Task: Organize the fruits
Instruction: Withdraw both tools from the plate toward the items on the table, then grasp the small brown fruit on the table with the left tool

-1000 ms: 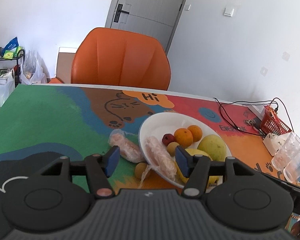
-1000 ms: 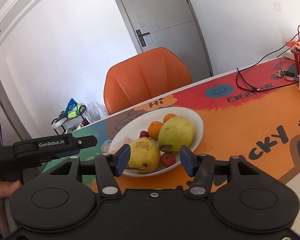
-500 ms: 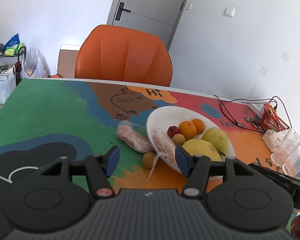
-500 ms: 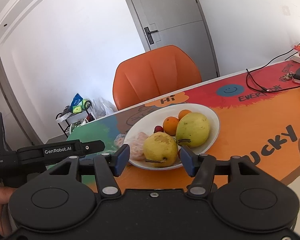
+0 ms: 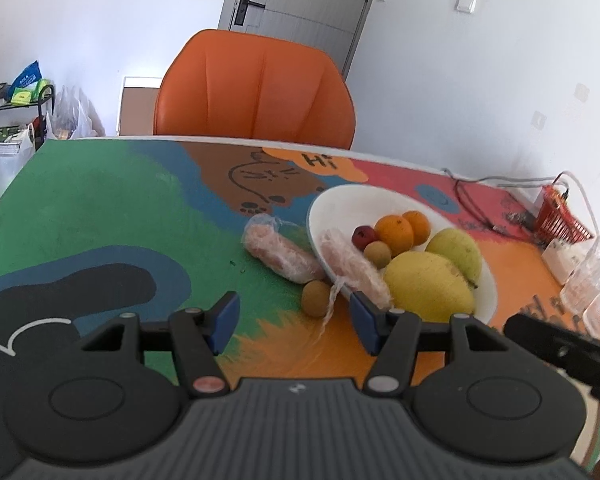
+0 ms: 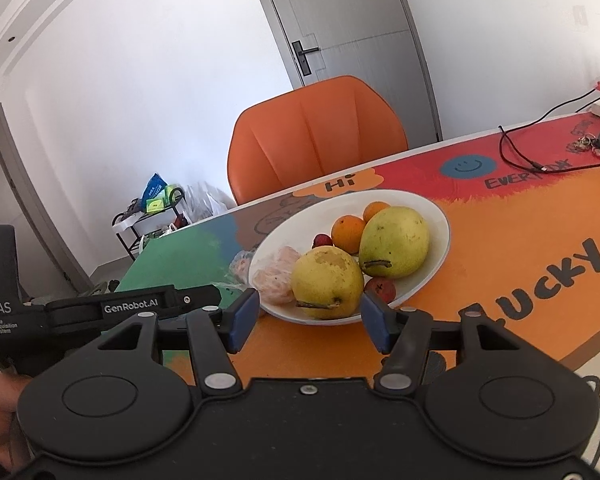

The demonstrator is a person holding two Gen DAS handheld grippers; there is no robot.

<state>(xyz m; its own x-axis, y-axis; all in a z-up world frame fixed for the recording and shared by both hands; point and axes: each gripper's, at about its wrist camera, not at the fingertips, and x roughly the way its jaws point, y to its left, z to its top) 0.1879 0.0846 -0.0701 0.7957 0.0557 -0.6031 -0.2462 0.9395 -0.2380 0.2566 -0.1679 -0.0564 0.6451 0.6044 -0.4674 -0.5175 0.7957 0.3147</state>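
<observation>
Left wrist view looks down over the left gripper (image 5: 292, 318), whose blue pads stand partly apart with nothing between them, hovering above the colourful table (image 5: 100, 208). Just ahead of it a small brown round fruit (image 5: 317, 298) lies on the table, touching the near end of a plastic-wrapped peeled fruit (image 5: 278, 249) that lies just outside the white plate (image 5: 340, 200). A second wrapped peeled fruit (image 5: 354, 266) rests on the plate's near rim, its loose wrap trailing over the edge. On the plate sit two oranges (image 5: 396, 233), a small dark red fruit (image 5: 364, 236), a small tan fruit (image 5: 377, 254), a yellow pear (image 5: 428, 286) and a greener pear (image 5: 456, 250).

From the right wrist, the right gripper (image 6: 307, 322) is likewise half open and empty, held just short of the plate (image 6: 440, 228), with the yellow pear (image 6: 327, 280) lined up beyond the gap. An orange chair (image 5: 256, 92) stands behind the table, and clear plastic cups (image 5: 592, 284) sit near a red basket (image 5: 560, 220) at its far right
</observation>
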